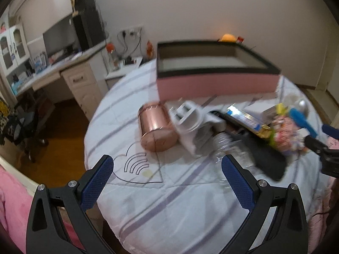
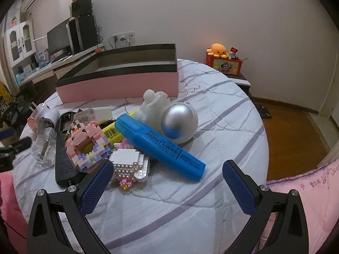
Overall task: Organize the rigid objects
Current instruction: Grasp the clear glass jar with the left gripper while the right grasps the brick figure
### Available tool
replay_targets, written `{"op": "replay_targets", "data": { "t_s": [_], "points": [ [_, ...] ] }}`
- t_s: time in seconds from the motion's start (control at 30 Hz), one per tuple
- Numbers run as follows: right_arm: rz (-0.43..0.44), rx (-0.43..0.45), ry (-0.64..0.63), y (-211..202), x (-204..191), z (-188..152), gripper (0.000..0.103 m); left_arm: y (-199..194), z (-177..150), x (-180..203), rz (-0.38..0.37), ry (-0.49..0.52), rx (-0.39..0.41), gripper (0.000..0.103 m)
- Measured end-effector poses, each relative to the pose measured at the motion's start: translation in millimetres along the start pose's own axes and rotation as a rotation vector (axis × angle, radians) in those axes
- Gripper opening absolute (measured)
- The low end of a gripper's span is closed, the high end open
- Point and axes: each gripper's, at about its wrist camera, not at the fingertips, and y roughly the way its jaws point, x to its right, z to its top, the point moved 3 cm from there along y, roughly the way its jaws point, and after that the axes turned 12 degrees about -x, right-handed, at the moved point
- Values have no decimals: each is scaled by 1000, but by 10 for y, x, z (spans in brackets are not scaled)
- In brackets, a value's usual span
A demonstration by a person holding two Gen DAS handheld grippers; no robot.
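Note:
A pile of rigid objects lies on a bed with a striped quilt. In the left wrist view a copper tin lies on its side next to a white plug adapter. My left gripper hovers open just short of them. In the right wrist view a blue marker leans on a silver-and-white astronaut figure, beside brick-built toys and a black remote. My right gripper is open, its left fingertip at the white brick toy. A pink box with a dark rim stands open behind.
A desk with a monitor and cabinet stands at the left, across a strip of wooden floor. A clear glass bottle lies left of the remote. An orange plush sits on a red box at the back right. Pink bedding edges the quilt.

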Motion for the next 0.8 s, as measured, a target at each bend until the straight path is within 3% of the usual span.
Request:
{"op": "replay_targets", "data": {
  "t_s": [0.07, 0.2, 0.4, 0.5, 0.57, 0.67, 0.8],
  "points": [
    [0, 5, -1, 1, 25, 24, 103, -69, 1, 116, -41, 31, 29, 103],
    [20, 8, 17, 20, 86, 47, 103, 125, 11, 327, -55, 80, -36, 103],
    [58, 15, 33, 50, 141, 30, 103, 345, 33, 413, -87, 51, -66, 93],
    [72, 16, 27, 62, 154, 33, 103, 409, 36, 306, -150, 2, -101, 91],
    [92, 17, 33, 78, 175, 33, 103, 462, 8, 238, -149, 0, -129, 71],
    [118, 19, 36, 98, 195, 29, 103, 410, -32, 217, -142, 37, -114, 57],
    [138, 16, 38, 113, 205, 14, 103, 344, -74, 150, -142, 37, -116, 52]
  ]
}}
